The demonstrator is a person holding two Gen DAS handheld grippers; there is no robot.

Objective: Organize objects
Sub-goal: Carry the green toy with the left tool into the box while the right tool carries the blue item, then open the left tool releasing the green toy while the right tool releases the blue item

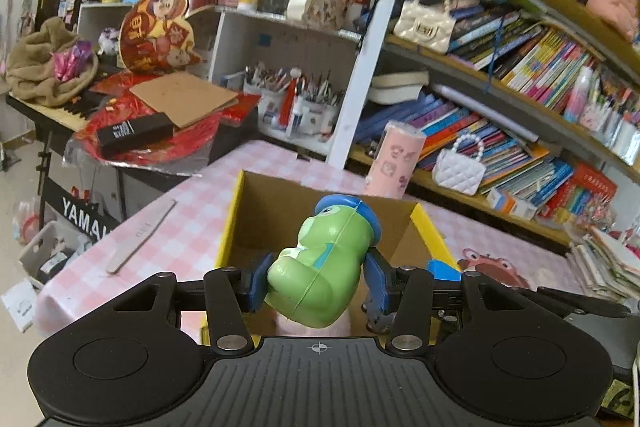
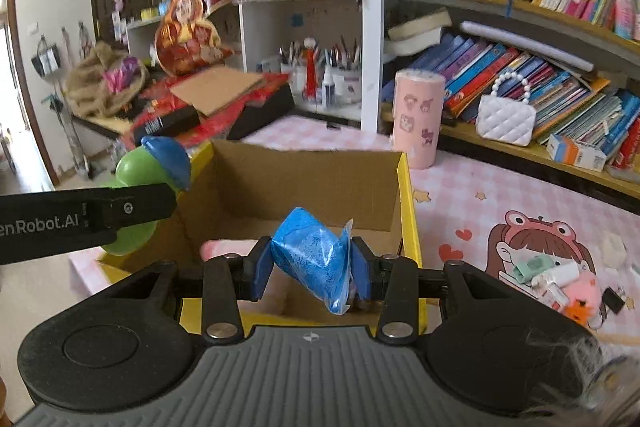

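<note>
My left gripper [image 1: 318, 285] is shut on a green toy figure with a blue cap [image 1: 324, 263], held over the near part of an open cardboard box with yellow edges [image 1: 230, 223]. In the right wrist view the same toy [image 2: 140, 171] shows at the left, beside the box's near left corner. My right gripper [image 2: 312, 267] is shut on a blue plastic packet [image 2: 310, 255], held above the box [image 2: 408, 195]. Something pink [image 2: 224, 247] lies inside the box.
The box stands on a pink checked tablecloth [image 1: 192, 223]. A pink cylinder [image 2: 418, 115] stands behind the box; small trinkets [image 2: 560, 279] lie at the right. A flat grey strip [image 1: 140, 237] lies left. Bookshelves [image 1: 520, 67], a pen holder and a cluttered keyboard stand surround the table.
</note>
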